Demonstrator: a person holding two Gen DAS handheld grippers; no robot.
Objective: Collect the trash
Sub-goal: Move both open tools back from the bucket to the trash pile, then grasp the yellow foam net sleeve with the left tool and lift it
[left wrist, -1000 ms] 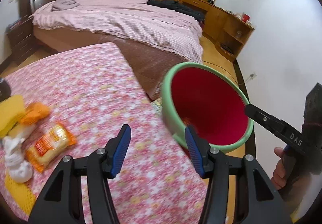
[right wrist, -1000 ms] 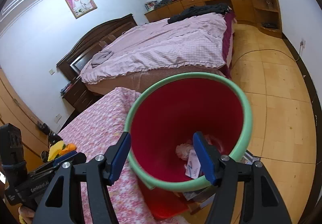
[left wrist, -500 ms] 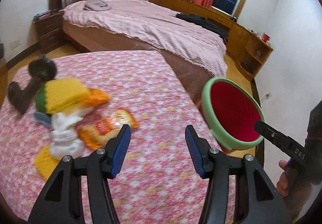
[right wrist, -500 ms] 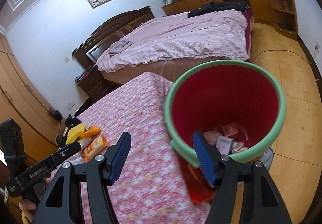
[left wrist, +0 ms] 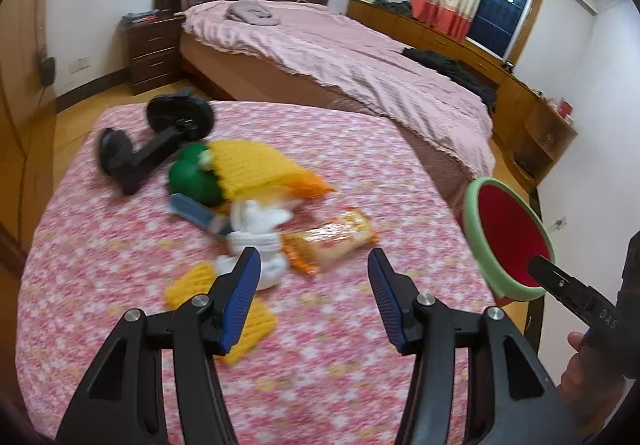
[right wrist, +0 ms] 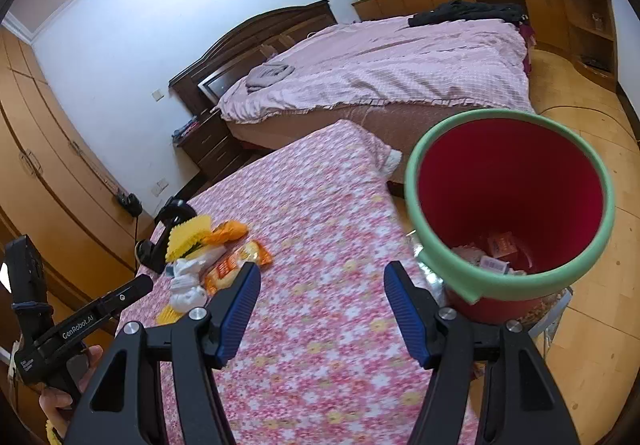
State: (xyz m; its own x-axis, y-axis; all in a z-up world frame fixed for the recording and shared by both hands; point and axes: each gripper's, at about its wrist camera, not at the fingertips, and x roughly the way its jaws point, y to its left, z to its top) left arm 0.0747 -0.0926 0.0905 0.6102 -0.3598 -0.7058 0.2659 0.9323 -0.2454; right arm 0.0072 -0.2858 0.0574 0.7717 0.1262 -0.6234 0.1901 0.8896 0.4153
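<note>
An orange snack wrapper (left wrist: 328, 243) lies on the pink floral table (left wrist: 360, 345) just beyond my open, empty left gripper (left wrist: 314, 287). It also shows in the right wrist view (right wrist: 236, 265). White crumpled tissue (left wrist: 256, 235) lies beside it. A red bin with a green rim (right wrist: 508, 205) stands off the table's right edge, with some trash inside; it shows in the left wrist view (left wrist: 504, 241). My right gripper (right wrist: 322, 303) is open and empty above the table, left of the bin.
A pile sits on the table: yellow knitted cloth (left wrist: 248, 165), a green object (left wrist: 194, 177), a blue item (left wrist: 192, 211), a black stand (left wrist: 160, 141), yellow mats (left wrist: 224, 309). A large bed (left wrist: 340, 57) lies behind. Wardrobes (right wrist: 48, 173) line the left wall.
My left gripper has swung left from the bin toward the pile, bringing wrapper and tissue ahead of its fingers. My right gripper has pulled back and left from over the bin.
</note>
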